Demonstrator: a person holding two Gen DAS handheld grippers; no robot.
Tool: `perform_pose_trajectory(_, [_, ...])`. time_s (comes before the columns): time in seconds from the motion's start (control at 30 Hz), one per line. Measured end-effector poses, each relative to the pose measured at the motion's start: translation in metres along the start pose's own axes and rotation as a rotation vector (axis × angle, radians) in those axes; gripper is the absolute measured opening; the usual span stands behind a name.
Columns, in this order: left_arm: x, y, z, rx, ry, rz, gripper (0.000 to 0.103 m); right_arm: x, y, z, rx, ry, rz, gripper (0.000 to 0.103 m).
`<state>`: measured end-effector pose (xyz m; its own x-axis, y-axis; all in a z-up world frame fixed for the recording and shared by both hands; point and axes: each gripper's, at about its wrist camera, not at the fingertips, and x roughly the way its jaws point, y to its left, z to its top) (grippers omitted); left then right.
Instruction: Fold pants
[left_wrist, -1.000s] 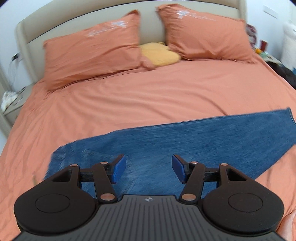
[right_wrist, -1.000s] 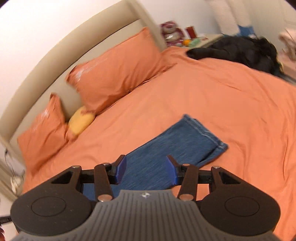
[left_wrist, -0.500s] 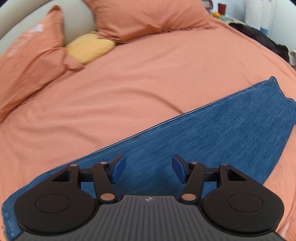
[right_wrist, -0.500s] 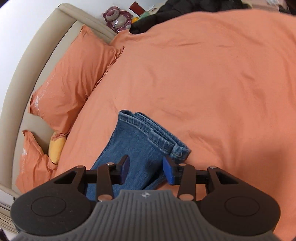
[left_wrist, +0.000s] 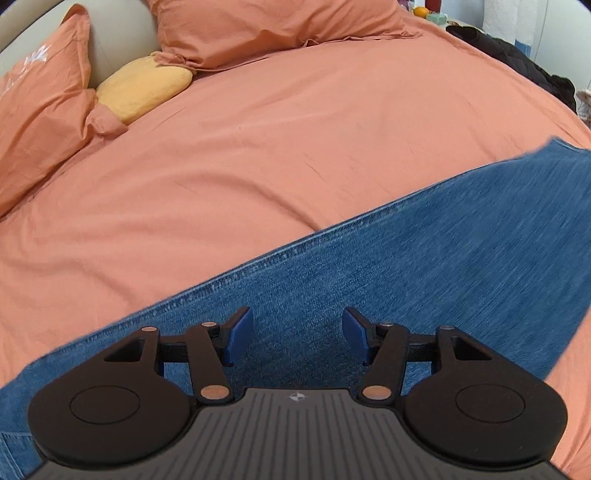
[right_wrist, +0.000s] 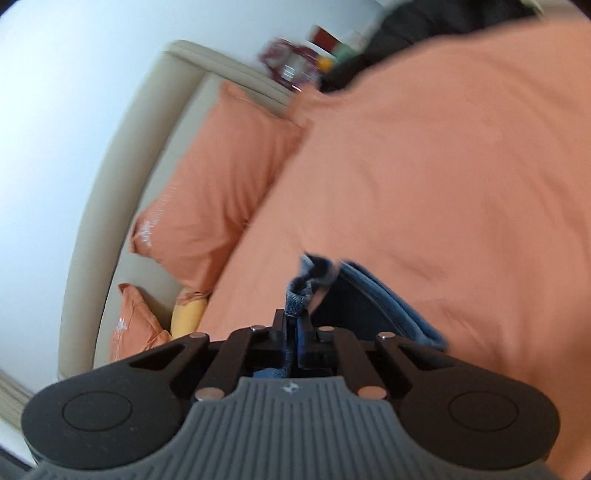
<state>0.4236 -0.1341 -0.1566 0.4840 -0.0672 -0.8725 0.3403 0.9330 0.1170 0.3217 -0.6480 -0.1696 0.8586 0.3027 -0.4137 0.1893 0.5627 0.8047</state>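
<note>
Clamping the hem end of the pants (right_wrist: 297, 295), the right claw (right_wrist: 293, 325) has its jaws pressed together on a bunched bit of denim, with the rest of the leg cuff hanging just to its right over the orange bed (right_wrist: 443, 166). In the left wrist view the pants (left_wrist: 406, 277) lie flat across the near part of the bed, the long side seam running diagonally from near left to far right, and the left claw (left_wrist: 297, 334) hovers over the denim with its blue pads well apart, holding nothing.

The step in hand looks like carrying the hem over toward the waist. To do it well, the right claw should grip both layers of the hem; I cannot tell that it does. Travelling low and along the seam line would help the edges stack. The left claw could press or pinch the mid-leg where the crease should fall, so the cloth does not drag across the bed.
</note>
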Motion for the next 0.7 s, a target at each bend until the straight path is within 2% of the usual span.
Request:
perform_pose_trajectory(0.07, [-0.001,0.001,-0.005,-0.014,0.003,-0.006,0.066,-0.002,-0.001,-0.001,-0.024,0.017,-0.105,0.000])
perform_pose_trajectory(0.17, [-0.002,0.001,-0.014,-0.017,0.003,-0.018,0.066,0.010,-0.039,-0.016,0.067,0.072,-0.204,0.000])
perform_pose_trajectory(0.27, [-0.004,0.002,-0.020,-0.003,0.001,-0.018,0.066,0.017,-0.053,-0.025,0.067,0.083,-0.233,0.000])
perform_pose_trajectory(0.43, [-0.005,0.012,-0.024,-0.015,-0.008,-0.009,0.066,0.024,-0.042,-0.024,-0.024,0.100,-0.275,0.002])
perform_pose_trajectory(0.5, [-0.005,0.019,-0.023,-0.014,-0.012,0.001,0.066,0.020,-0.027,-0.025,-0.090,0.083,-0.306,0.012])
perform_pose_trajectory(0.53, [-0.005,0.022,-0.022,-0.013,-0.012,0.008,0.066,0.018,-0.018,-0.022,-0.148,0.071,-0.337,0.030])
perform_pose_trajectory(0.57, [-0.003,0.027,-0.021,-0.011,-0.010,0.015,0.066,0.015,-0.009,-0.019,-0.217,0.059,-0.364,0.039])
perform_pose_trajectory(0.63, [-0.001,0.036,-0.021,-0.010,-0.008,0.025,0.066,0.021,0.011,-0.011,-0.339,0.064,-0.377,0.039])
perform_pose_trajectory(0.7, [0.003,0.047,-0.021,-0.016,0.000,0.037,0.066,0.039,0.028,-0.002,-0.409,0.083,-0.346,0.039])
